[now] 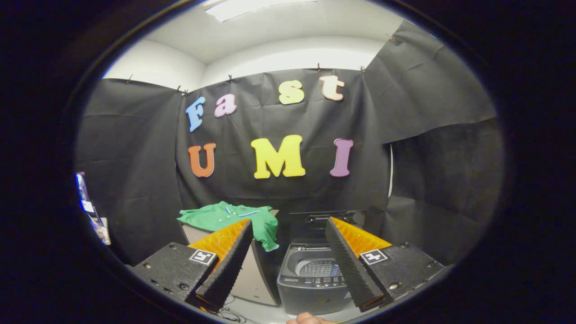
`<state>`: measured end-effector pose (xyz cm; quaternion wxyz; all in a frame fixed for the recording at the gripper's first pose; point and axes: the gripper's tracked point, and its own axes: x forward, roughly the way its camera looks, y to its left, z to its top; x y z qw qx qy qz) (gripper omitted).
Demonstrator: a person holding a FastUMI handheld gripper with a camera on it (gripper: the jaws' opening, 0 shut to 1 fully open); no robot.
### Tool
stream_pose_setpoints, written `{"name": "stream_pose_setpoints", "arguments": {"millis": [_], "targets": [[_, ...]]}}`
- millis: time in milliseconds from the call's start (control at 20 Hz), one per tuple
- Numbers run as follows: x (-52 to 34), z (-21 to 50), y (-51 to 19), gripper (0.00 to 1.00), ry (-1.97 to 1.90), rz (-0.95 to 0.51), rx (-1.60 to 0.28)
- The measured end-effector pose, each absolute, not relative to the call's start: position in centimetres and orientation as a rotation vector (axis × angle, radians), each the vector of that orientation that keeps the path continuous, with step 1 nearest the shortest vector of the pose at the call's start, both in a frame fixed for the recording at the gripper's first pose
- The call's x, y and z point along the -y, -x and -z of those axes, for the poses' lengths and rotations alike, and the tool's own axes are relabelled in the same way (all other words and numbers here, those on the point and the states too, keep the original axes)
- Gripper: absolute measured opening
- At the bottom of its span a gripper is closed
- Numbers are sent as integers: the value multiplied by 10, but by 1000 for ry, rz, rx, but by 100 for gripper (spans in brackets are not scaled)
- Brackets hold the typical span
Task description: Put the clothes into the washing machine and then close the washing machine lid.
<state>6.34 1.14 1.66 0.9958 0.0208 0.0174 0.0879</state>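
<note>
A green polo shirt (pixel 234 218) lies spread on a small table (pixel 258 274), one sleeve hanging over the table's edge, beyond my left finger. To its right stands a small dark top-loading washing machine (pixel 310 281), its lid (pixel 321 222) raised upright at the back and its drum (pixel 317 268) showing. My gripper (pixel 288 222) is open, held well back from both, with nothing between the fingers. The washer sits in the gap between the fingers, toward the right one.
Black cloth walls close the booth behind and on both sides. A person's fingertip (pixel 308 318) shows below the washer. Some cables (pixel 231 310) lie on the pale floor by the table's foot. Something colourful (pixel 90 211) hangs on the left wall.
</note>
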Motion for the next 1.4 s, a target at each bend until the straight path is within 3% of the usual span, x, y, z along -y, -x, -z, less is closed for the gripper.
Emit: {"name": "stream_pose_setpoints", "arguments": {"millis": [600, 950, 1400], "targets": [[-211, -49, -192, 100, -62, -317, -221], [-313, -10, -256, 100, -64, -365, -549], [-348, 47, -328, 100, 31, -280, -889]]}}
